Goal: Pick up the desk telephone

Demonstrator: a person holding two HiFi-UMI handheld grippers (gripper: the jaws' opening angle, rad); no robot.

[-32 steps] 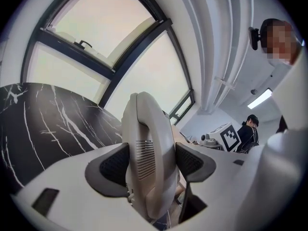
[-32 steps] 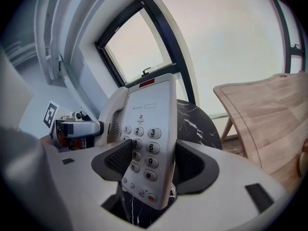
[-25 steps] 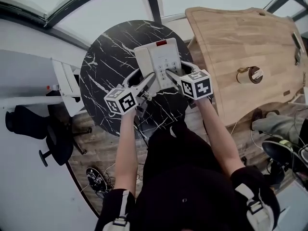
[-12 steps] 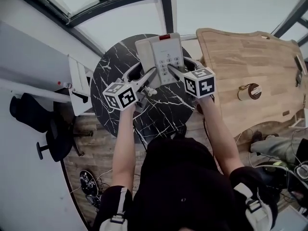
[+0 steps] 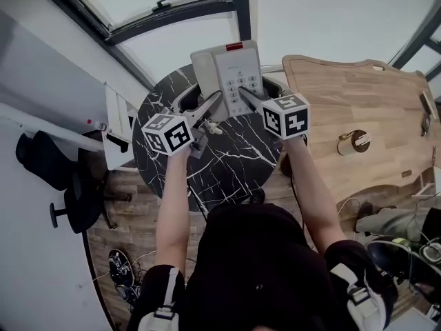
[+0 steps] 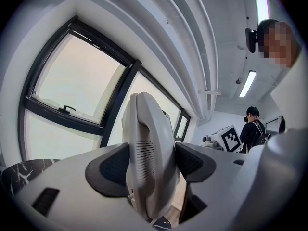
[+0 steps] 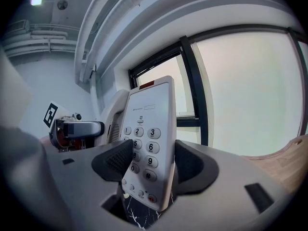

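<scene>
The white desk telephone (image 5: 229,73) with a grey keypad and its handset on the left side hangs above the round black marble table (image 5: 231,164). My left gripper (image 5: 207,110) is shut on its handset side; in the left gripper view the handset's edge (image 6: 147,153) fills the gap between the dark pads (image 6: 113,166). My right gripper (image 5: 249,96) is shut on the keypad side, and the right gripper view shows the number keys (image 7: 147,138) standing upright between its pads (image 7: 190,165). The phone's cord is not clearly visible.
A large wooden desk (image 5: 375,109) with a tape roll (image 5: 353,142) lies to the right. A white rack (image 5: 117,119) and a black office chair (image 5: 65,185) stand at the left. Windows (image 5: 172,5) lie ahead. A person (image 6: 252,129) stands far off.
Both grippers have lifted the telephone up off the marble table, still gripping its two sides. It now sits higher and closer to the head camera, tilted more upright.
</scene>
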